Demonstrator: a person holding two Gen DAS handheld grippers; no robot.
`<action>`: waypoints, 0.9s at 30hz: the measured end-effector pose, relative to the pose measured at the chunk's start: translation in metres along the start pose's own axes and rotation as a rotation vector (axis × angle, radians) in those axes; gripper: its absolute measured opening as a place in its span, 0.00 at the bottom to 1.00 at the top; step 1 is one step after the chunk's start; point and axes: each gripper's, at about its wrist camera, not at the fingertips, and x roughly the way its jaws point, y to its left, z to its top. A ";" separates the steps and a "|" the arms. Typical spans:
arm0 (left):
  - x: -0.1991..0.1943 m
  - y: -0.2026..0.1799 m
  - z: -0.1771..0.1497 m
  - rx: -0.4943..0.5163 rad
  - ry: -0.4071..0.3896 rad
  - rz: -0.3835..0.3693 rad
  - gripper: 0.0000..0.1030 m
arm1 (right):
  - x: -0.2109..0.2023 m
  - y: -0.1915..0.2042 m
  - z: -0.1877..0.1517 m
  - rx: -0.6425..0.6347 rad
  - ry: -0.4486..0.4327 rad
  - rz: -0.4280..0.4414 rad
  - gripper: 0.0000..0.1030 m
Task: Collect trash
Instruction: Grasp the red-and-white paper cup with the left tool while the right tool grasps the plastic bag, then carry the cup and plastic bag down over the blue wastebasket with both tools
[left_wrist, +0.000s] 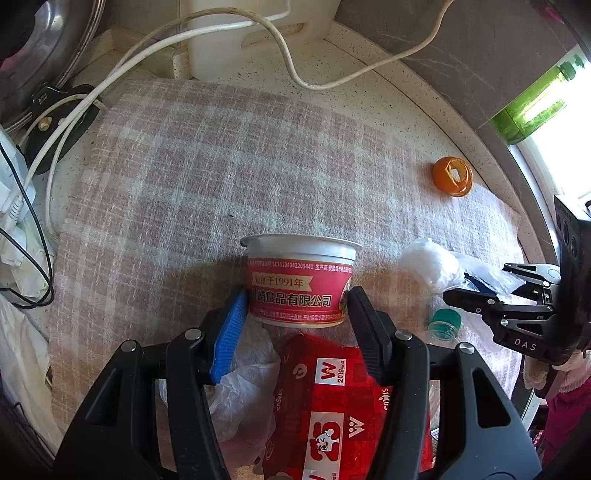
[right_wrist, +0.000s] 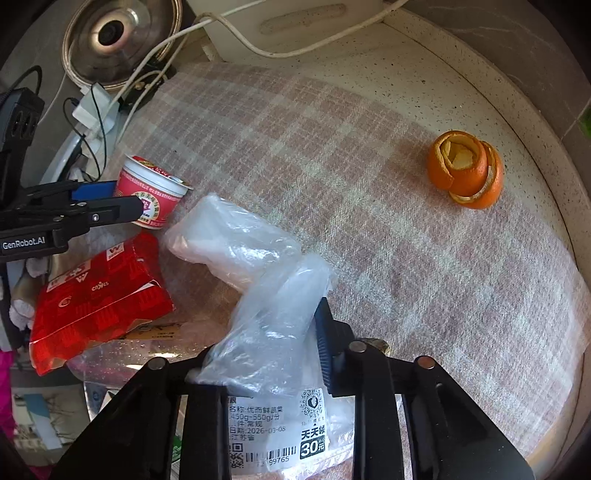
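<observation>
Roughly, big to small, all relative to plaid cloth (right_wrist: 332, 177). Red snack bag (right_wrist: 99, 295) on cloth's near-left edge, torn open. Clear plastic bag (right_wrist: 236, 243) at near-centre, labelled end toward camera. Red-and-white cup (left_wrist: 300, 282) left of centre, upright, beside snack bag. Orange peel (right_wrist: 466, 170) far right on cloth, well apart, untouched. Green bottle cap (left_wrist: 443, 323) near the plastic, tiny.

Left gripper (left_wrist: 297, 317) around cup, jaws half-spread; pads at the sides, firm contact not clear. Right gripper (right_wrist: 280, 350) pressed together, pinching clear plastic bag.

Risks, judged: cup slipping or tipping if lifted before pads seat; thin film sliding out of pinch or dragging cap along; loose wrapper snagging under left fingers.
</observation>
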 end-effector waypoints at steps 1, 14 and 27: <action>-0.002 0.001 0.000 -0.005 -0.006 -0.002 0.55 | -0.002 -0.002 -0.001 0.013 -0.010 0.009 0.17; -0.058 0.014 -0.012 -0.059 -0.127 -0.017 0.55 | -0.055 -0.010 -0.013 0.098 -0.173 0.042 0.14; -0.135 0.037 -0.086 -0.122 -0.259 -0.058 0.55 | -0.100 0.030 -0.049 0.081 -0.272 0.095 0.14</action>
